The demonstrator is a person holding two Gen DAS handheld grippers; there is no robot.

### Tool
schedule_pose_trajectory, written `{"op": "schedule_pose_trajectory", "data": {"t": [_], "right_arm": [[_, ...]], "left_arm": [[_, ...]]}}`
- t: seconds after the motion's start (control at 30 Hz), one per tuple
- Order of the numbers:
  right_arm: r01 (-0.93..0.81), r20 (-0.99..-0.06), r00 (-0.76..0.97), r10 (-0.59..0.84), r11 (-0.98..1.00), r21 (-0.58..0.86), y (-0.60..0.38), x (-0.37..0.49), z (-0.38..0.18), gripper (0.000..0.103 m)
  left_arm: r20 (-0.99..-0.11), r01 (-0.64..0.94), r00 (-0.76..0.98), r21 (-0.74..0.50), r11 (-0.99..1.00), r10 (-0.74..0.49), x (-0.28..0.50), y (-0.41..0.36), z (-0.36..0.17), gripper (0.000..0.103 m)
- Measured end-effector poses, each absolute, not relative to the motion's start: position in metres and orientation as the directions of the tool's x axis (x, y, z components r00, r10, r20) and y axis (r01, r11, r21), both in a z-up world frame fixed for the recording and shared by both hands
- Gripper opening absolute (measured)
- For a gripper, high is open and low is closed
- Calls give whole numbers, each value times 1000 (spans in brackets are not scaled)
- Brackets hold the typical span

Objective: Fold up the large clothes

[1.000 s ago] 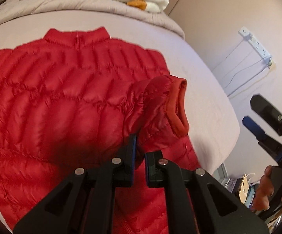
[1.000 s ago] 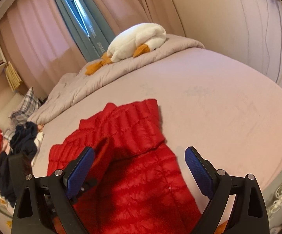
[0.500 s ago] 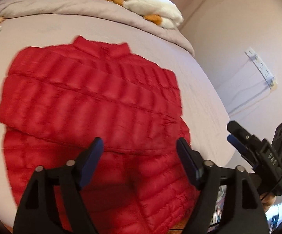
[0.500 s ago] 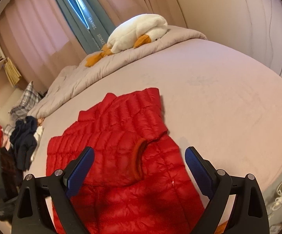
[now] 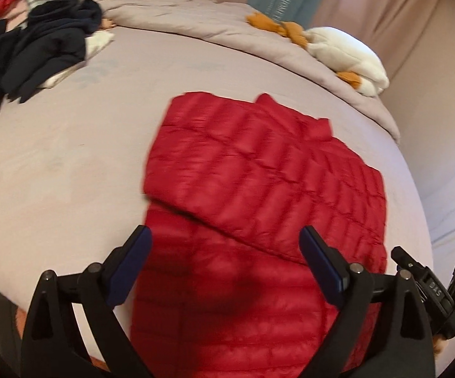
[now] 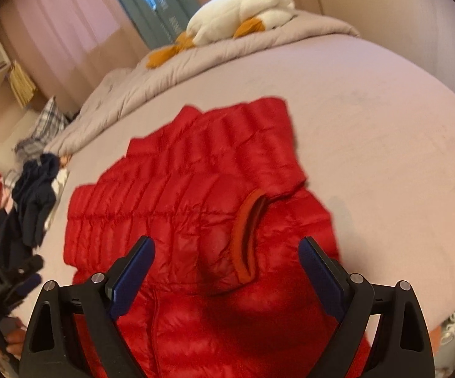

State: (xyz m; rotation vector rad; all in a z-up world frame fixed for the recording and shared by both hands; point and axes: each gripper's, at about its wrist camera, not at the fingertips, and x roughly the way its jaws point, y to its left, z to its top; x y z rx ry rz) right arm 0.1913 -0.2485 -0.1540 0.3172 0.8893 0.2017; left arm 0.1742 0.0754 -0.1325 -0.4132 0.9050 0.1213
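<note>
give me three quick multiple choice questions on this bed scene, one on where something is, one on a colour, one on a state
1. Where does the white plush goose lie?
A. on the grey duvet at the bed's far end
B. on the floor
C. on the jacket

2. What colour is the cuff of the sleeve folded across the red quilted puffer jacket?
A. blue
B. orange-red
C. white

3. How do the left gripper and right gripper stand?
A. both shut on the jacket
B. one holds the sleeve
C. both open, holding nothing

Answers: 1 A, it rests on the bunched grey duvet; 2 B, the cuff rim shows orange-red; 3 C, both pairs of pads stand wide apart above the fabric.
</note>
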Motion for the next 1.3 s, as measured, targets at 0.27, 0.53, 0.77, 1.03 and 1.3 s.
{"op": "schedule_pose_trajectory", "data": {"t": [0.27, 0.53, 0.77, 1.03, 1.3], "right_arm": [[-72, -777, 552, 301, 946, 316, -229, 211, -178, 71], [-138, -755, 554, 351, 933, 333, -229, 210, -173, 24], [-211, -695, 619, 365, 930, 300, -229, 195, -146, 18], [-290, -622, 677, 394, 919, 266, -213, 190, -111, 15], [-366, -520, 762, 386, 919, 148, -193, 181, -34, 13]], "left_arm": [[-777, -302, 626, -312, 901, -59, 166, 88, -126, 95], [-718, -257, 691, -353, 900, -85, 158, 70, -98, 95], [-661, -224, 742, -402, 888, -113, 137, 58, -83, 101], [-699, -285, 712, -380, 880, -72, 125, 82, -97, 102], [-690, -327, 723, -390, 861, -37, 127, 116, -95, 101]]}}
